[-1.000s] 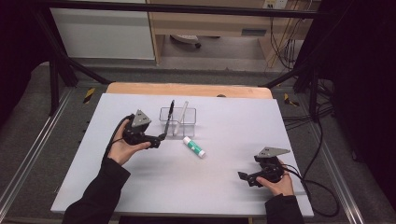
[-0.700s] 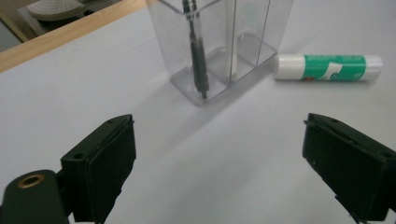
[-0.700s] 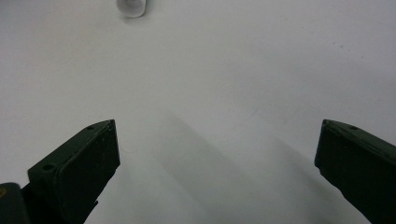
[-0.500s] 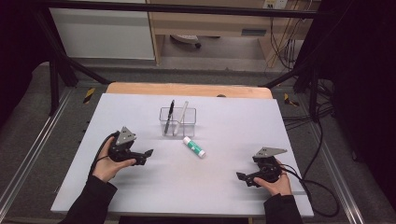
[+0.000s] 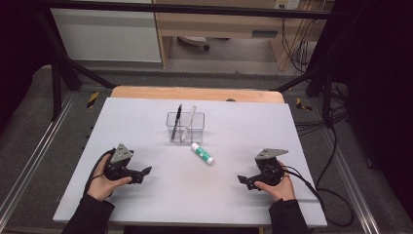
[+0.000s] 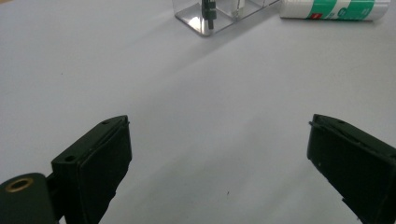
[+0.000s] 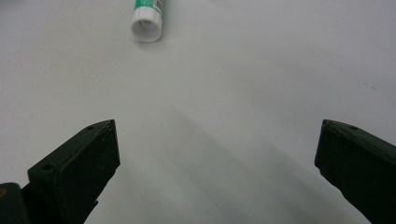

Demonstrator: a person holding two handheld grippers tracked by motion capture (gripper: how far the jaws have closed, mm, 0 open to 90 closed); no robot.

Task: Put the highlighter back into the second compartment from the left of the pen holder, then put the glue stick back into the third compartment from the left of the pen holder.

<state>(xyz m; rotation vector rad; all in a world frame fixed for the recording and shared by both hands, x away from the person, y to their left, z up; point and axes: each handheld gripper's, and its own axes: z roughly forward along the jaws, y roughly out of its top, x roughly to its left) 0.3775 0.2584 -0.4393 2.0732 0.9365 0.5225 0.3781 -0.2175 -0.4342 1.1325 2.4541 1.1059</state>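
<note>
A clear plastic holder (image 5: 185, 126) stands at the table's far middle, with a black pen (image 5: 178, 117) and a white pen (image 5: 190, 119) leaning in it. In front of it lies a white and green glue stick (image 5: 202, 153). My left gripper (image 5: 145, 171) rests low at the near left, pointing right. Its jaws have just been opening and stand open with nothing between them (image 6: 219, 154); the holder (image 6: 219, 16) and the glue stick (image 6: 334, 8) lie ahead. My right gripper (image 5: 242, 180) sits at the near right, open and empty (image 7: 217, 154), facing the glue stick's cap end (image 7: 148, 18).
The white table top (image 5: 146, 117) has a wooden strip along its far edge. A metal frame and floor rails run along both sides. Cables hang off the right edge behind my right hand.
My left gripper has drawn back from beside the holder to the near left and come down. The right gripper has shifted slightly to the left.
</note>
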